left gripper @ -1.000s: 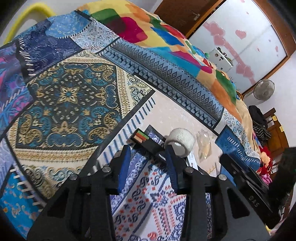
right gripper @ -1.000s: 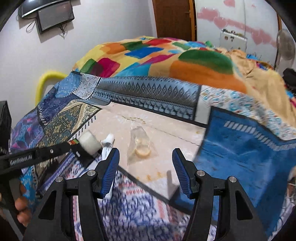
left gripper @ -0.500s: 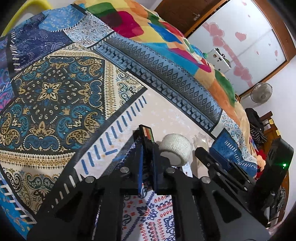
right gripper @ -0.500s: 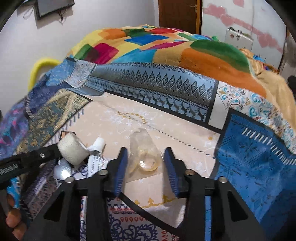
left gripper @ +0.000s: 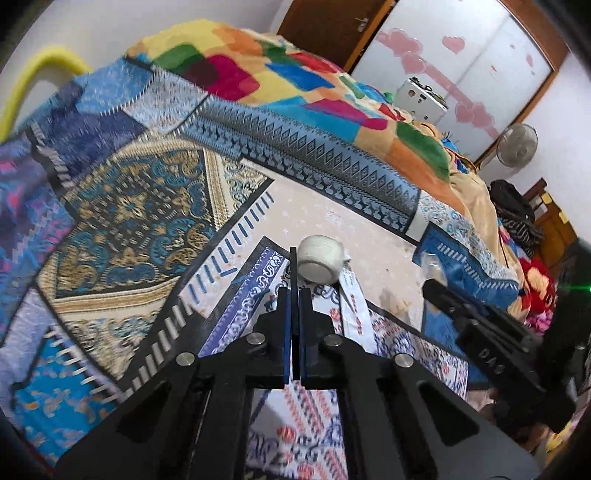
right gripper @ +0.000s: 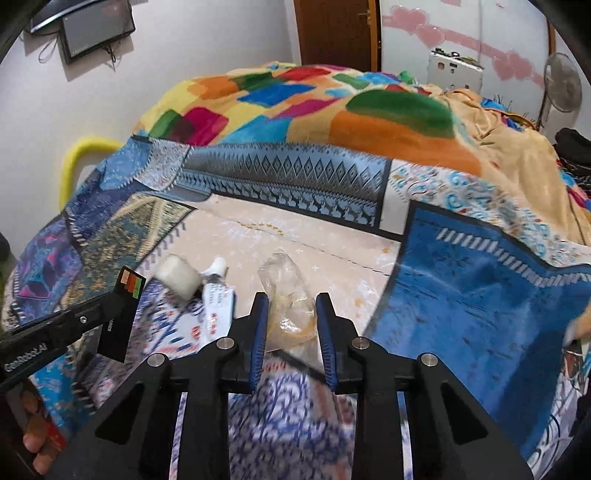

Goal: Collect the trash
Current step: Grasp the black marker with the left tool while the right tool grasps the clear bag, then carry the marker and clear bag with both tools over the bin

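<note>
My left gripper (left gripper: 294,291) is shut on a thin black packet (left gripper: 293,269), seen edge-on between the pads. In the right wrist view the packet (right gripper: 123,314) shows coloured stripes at its top and hangs off the bed from the left gripper (right gripper: 110,308). My right gripper (right gripper: 291,295) is closing on a crumpled clear plastic bag (right gripper: 286,280) with a yellowish lump inside; both blue pads touch it. On the bedspread between the two lie a white tape roll (right gripper: 177,275) (left gripper: 319,260) and a white tube (right gripper: 218,299) (left gripper: 352,299).
A patchwork bedspread (right gripper: 461,295) covers the bed, with a multicoloured blanket (right gripper: 295,99) heaped behind it. A yellow frame (right gripper: 74,158) stands at the left edge. A fan (right gripper: 563,83) and a wooden door (right gripper: 336,33) stand beyond. A person's fingers (right gripper: 33,439) hold the left gripper.
The left jaws went from wide apart to shut on the black packet and lifted it. The right jaws narrowed from wide open onto the clear plastic bag.
</note>
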